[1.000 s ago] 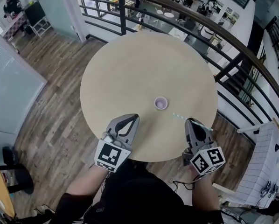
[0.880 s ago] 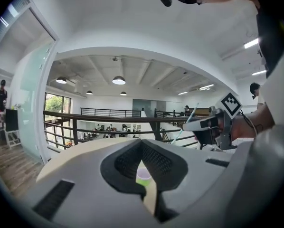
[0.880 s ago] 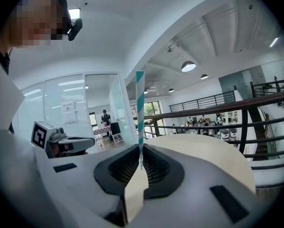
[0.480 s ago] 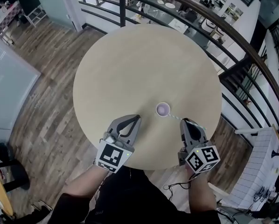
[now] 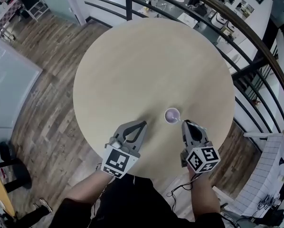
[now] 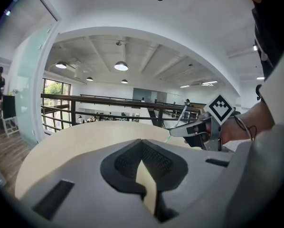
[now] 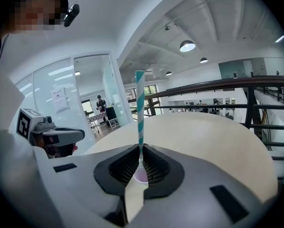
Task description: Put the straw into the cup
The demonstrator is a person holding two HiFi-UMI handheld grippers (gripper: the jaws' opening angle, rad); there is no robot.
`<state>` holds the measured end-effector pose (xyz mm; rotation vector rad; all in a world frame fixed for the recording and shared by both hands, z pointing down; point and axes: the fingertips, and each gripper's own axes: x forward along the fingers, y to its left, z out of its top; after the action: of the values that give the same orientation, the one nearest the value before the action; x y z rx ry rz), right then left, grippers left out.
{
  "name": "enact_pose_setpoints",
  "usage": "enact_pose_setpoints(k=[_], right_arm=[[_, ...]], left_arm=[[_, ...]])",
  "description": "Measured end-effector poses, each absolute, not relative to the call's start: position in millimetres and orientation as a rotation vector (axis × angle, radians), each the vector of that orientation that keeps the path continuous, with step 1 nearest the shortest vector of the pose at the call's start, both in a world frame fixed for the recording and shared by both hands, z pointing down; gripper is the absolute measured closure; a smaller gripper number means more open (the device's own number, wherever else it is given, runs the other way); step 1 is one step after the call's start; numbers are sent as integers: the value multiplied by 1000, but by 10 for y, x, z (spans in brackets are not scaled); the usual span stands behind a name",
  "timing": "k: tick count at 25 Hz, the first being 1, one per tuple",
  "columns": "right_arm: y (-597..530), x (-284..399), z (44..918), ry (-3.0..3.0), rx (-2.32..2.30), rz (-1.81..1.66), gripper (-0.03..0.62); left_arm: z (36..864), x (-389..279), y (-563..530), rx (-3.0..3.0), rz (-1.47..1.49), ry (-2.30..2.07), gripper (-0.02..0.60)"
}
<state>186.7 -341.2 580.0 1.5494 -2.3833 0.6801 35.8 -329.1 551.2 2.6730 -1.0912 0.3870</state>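
Observation:
A small pale-purple cup (image 5: 172,115) stands upright on the round beige table (image 5: 146,61), near its front edge. My right gripper (image 5: 185,123) hovers just right of and behind the cup, shut on a teal-and-white striped straw (image 7: 140,108). The straw rises upright from the jaws in the right gripper view, where the cup (image 7: 141,176) shows through the gap just below the pinch point. From the left gripper view the straw (image 6: 179,122) is a thin slanted line. My left gripper (image 5: 143,124) sits left of the cup, shut, with nothing in it.
A dark metal railing (image 5: 256,37) curves behind the table, with a drop to a lower floor beyond it. Wood flooring (image 5: 42,113) lies to the left. A glass partition (image 7: 61,99) stands at the left side.
Both grippers have come down and forward over the table's front edge. The right gripper with the straw now sits much closer to the cup.

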Motion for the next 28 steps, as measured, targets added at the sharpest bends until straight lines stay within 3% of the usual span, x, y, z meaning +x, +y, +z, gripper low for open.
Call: enact_pose_setpoints(k=[28], right_arm=[[-3641, 1831, 6538, -2175, 1466, 817, 554]], left_arm=[[5893, 319, -3346, 2596, 422, -1066, 575]])
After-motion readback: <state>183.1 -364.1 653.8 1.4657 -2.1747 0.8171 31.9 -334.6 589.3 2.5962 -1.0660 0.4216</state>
